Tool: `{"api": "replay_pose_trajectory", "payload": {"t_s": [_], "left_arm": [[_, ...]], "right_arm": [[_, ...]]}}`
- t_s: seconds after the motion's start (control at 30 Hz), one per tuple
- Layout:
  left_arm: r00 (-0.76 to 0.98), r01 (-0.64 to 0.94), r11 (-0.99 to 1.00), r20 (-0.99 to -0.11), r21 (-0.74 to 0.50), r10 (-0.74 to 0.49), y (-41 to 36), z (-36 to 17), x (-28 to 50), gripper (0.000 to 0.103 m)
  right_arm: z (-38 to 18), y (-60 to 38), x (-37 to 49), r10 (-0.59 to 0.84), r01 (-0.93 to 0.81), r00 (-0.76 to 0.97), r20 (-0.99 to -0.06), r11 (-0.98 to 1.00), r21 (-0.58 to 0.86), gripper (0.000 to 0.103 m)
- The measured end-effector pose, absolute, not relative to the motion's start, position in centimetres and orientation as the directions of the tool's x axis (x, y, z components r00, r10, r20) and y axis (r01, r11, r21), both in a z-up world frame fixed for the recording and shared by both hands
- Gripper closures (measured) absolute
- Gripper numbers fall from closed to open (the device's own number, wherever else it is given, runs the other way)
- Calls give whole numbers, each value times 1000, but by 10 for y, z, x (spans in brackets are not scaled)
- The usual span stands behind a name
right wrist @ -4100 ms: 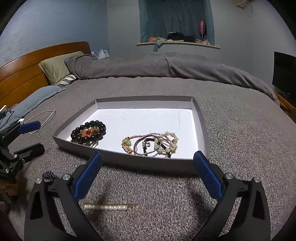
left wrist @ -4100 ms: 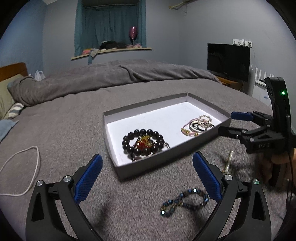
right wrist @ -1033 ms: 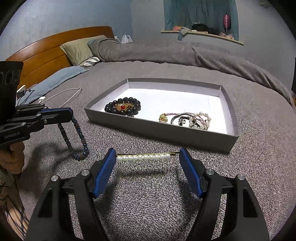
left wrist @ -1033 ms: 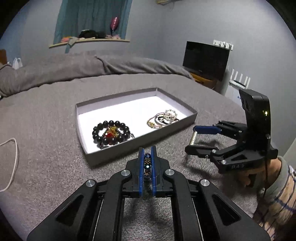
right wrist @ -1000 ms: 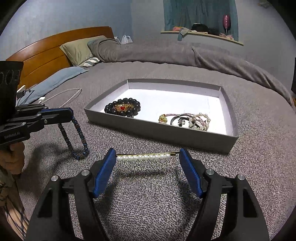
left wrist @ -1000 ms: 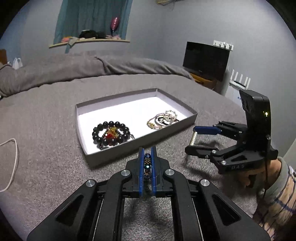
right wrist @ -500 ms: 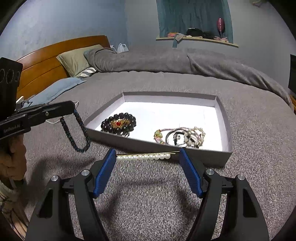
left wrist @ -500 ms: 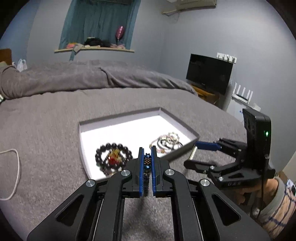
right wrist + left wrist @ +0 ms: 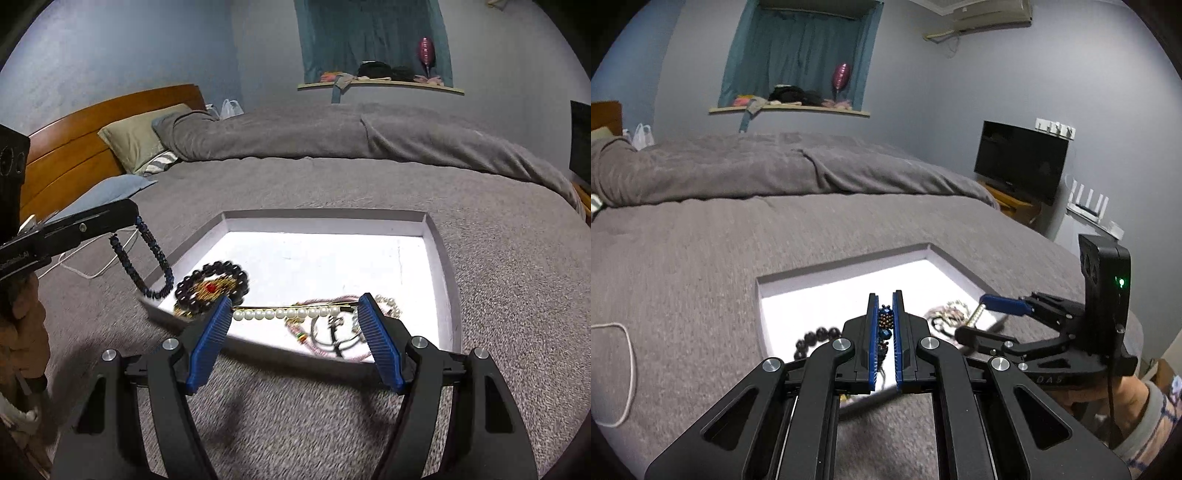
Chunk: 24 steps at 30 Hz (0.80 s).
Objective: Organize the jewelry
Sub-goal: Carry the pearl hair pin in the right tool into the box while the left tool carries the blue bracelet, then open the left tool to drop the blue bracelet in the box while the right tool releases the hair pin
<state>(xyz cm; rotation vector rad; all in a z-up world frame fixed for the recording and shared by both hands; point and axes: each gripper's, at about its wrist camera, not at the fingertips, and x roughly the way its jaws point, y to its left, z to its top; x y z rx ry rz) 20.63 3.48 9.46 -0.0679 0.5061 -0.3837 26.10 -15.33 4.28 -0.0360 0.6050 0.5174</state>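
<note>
A grey tray (image 9: 846,264) with a white floor lies on the bed; it also shows in the right wrist view (image 9: 441,258). My left gripper (image 9: 885,321) is shut on a dark blue beaded bracelet (image 9: 885,318), which hangs as a loop (image 9: 147,262) over the tray's near left corner. My right gripper (image 9: 295,314) is shut on a pearl hair pin (image 9: 288,314), held end to end above the tray's front edge; it also shows in the left wrist view (image 9: 975,317). A black bead bracelet (image 9: 212,282) and a tangle of thin bracelets (image 9: 332,325) lie in the tray.
The grey bedspread (image 9: 498,295) surrounds the tray. A white cord (image 9: 617,369) lies on the bed to the left. A wooden headboard (image 9: 74,147) and pillows (image 9: 136,136) are at the far left, a TV (image 9: 1019,162) at the right.
Both grippers have risen and moved forward over the tray's front edge. The blue bracelet and the pearl pin have come with them.
</note>
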Motion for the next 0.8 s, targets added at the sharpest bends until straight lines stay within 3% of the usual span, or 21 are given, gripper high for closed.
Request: {"api": "replay_pose_trajectory", "payload": {"t_s": [0.33,0.63,0.7,0.8], "left_arm": [[797,310,936,-491,-169,-353,38,71,230,95],[757,264,950,-575,-166,-310,44,43,249,95],[762,249,955,-576,-161,-296,46,42,248,79],[775,233,962,-570,-140,-271,46,43,245,56]], "right_arm": [[32,-155,287,434,-431,698,-569,890,149,33],[19,-151,296,401,-407,671,-623,902,141,32],[18,-149,296,397,-409,669,-628,902,135,31],[19,-147,293,386,-408,680,-624,906,116,20]]}}
